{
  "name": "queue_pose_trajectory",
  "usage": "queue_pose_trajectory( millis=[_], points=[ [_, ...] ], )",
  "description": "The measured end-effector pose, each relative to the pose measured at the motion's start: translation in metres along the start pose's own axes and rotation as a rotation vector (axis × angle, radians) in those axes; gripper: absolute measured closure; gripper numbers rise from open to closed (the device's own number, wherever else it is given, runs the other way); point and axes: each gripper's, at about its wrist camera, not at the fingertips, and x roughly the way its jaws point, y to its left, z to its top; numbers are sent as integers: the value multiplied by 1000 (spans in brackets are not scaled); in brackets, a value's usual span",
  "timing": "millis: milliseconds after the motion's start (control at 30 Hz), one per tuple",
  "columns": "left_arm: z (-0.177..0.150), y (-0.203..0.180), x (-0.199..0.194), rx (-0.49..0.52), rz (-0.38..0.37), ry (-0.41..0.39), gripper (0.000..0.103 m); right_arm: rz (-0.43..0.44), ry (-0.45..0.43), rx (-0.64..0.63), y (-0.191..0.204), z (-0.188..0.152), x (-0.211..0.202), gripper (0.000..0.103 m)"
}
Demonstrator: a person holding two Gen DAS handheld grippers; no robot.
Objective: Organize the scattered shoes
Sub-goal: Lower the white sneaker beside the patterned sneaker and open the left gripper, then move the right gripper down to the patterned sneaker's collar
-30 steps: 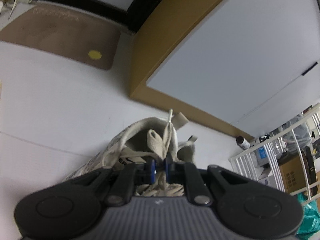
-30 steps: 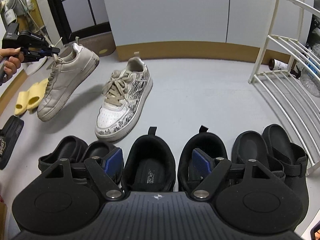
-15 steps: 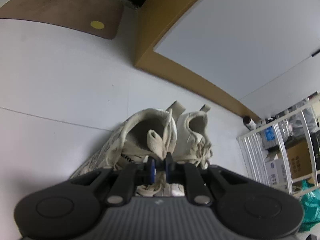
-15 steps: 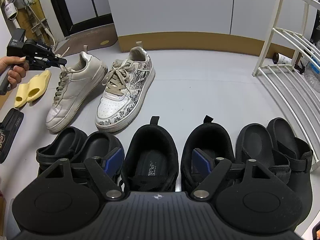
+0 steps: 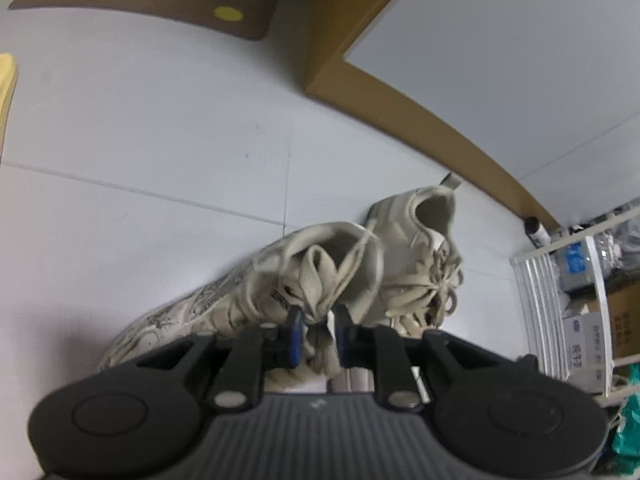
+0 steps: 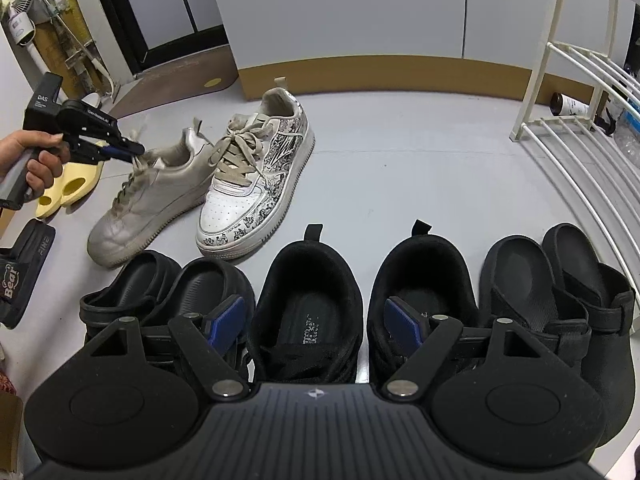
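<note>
The grey sneaker [image 6: 152,196] lies on the floor [image 6: 400,168] just beside the printed sneaker [image 6: 256,184], on that shoe's left in the right wrist view. Its long axis runs diagonally: toe toward the near row of black shoes, heel toward the brown mat [image 6: 180,76] and door. The printed sneaker lies on a similar line, toe near, heel toward the wall cabinet [image 6: 360,20]. The two toes are slightly apart; the grey heel leans close to the printed shoe's laces.

The left tongs [image 5: 316,328] point steeply down at the grey sneaker's tongue and laces [image 5: 320,280]. The jaws are opening; lace and tongue material sits between the blue pads, which no longer look pressed on it. A hand [image 6: 36,160] grips the handle at the left edge of the right wrist view.

The right tongs [image 6: 316,320] hang above the black sneakers [image 6: 312,300], angled downward, jaws wide apart and holding nothing. Black sandals [image 6: 168,292] sit left of these, black slides [image 6: 560,292] right. Yellow slippers [image 6: 68,188] lie beyond the left hand.
</note>
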Motion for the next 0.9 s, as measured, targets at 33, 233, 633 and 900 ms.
queue_pose_trajectory(
  millis=[33,233,633,900],
  points=[
    [-1,-5,-3,0,12,-1,76,1,0,8,0,1,-1,22],
    [1,-42,-36,-16,58,-52,53,23,-29,34,7,29,-30,22],
    [18,-156,-173,-30,158,-123,41,78,-84,51,57,132,-138,20],
    [-54,-198,-247,-53,258,-155,31,86,-42,132,83,171,-183,8]
  ],
)
